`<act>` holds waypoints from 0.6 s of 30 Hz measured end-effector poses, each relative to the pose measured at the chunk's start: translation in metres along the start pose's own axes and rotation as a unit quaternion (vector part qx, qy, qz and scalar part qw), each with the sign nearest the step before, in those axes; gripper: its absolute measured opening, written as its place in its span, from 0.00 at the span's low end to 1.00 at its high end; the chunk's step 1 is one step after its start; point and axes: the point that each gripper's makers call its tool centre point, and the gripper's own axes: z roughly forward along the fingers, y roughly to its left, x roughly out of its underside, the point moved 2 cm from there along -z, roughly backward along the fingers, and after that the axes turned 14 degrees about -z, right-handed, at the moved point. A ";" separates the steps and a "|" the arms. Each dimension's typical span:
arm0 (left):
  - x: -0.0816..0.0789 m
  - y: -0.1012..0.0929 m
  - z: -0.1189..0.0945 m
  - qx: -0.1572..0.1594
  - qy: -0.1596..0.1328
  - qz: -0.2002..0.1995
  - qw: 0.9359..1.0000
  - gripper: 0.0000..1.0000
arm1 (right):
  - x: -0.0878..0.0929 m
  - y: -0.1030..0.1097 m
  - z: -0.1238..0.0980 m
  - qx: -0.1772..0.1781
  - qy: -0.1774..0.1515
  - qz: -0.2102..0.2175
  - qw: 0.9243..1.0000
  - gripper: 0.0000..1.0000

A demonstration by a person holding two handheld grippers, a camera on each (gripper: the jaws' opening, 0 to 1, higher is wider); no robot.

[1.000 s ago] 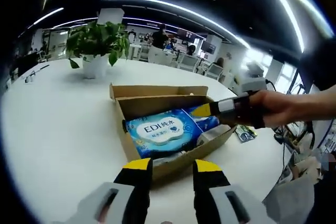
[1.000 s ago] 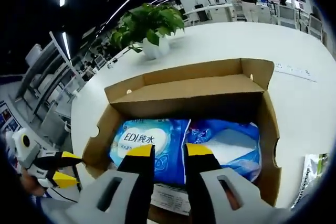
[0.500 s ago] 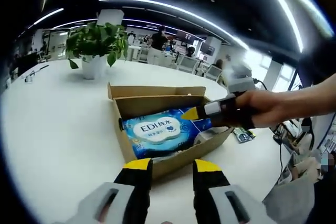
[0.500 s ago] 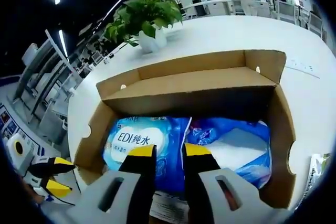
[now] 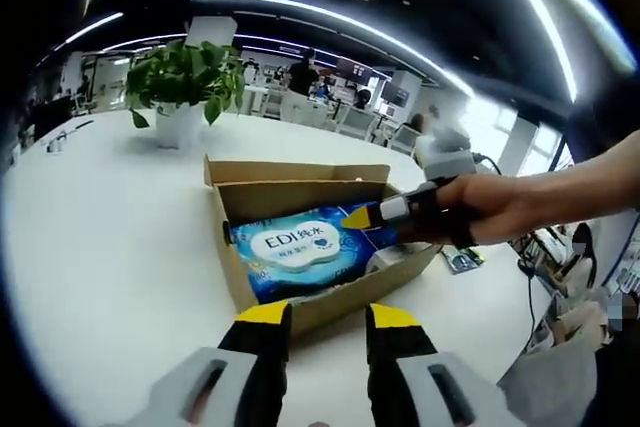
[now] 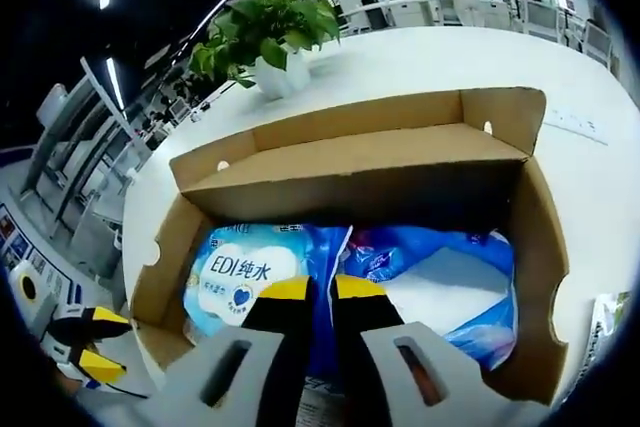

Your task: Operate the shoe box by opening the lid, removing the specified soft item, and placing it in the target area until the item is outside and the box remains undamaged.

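1. My left gripper (image 5: 317, 315), black jaws with yellow tips, hangs spread and empty over the white round table (image 5: 110, 237), just short of the box's near wall.
2. My right gripper (image 6: 323, 290) is down inside the brown cardboard shoe box (image 6: 340, 162); its jaws are nearly pressed together on the seam of the blue soft wipes pack labelled EDI (image 6: 250, 272). Whether they truly pinch the wrapper, I cannot tell.
3. Beside that pack lies a second blue-and-white soft pack (image 6: 440, 282), touching it.
4. Progress, as I judge it: lid already folded back and open, cardboard looks undamaged, but the pack is not yet out. Lifting and placing remain.
5. Farther off, a leafy green plant in a white pot (image 5: 183, 87) stands near the table's far edge.
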 end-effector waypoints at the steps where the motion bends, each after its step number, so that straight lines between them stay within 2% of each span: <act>1: 0.000 -0.001 0.000 0.000 0.000 0.001 1.000 0.30 | 0.000 0.000 0.000 0.001 -0.001 0.001 1.000 0.04; 6: 0.000 -0.003 0.000 0.003 0.002 0.002 1.000 0.30 | -0.001 -0.001 0.002 0.004 -0.008 0.010 1.000 0.01; 10: 0.001 -0.002 0.000 0.003 0.002 -0.001 1.000 0.29 | -0.001 0.001 0.001 0.005 -0.010 0.056 0.998 0.00; 18: 0.001 -0.005 -0.001 0.007 0.006 0.002 1.000 0.29 | -0.003 0.007 -0.013 -0.006 -0.018 0.058 0.998 0.00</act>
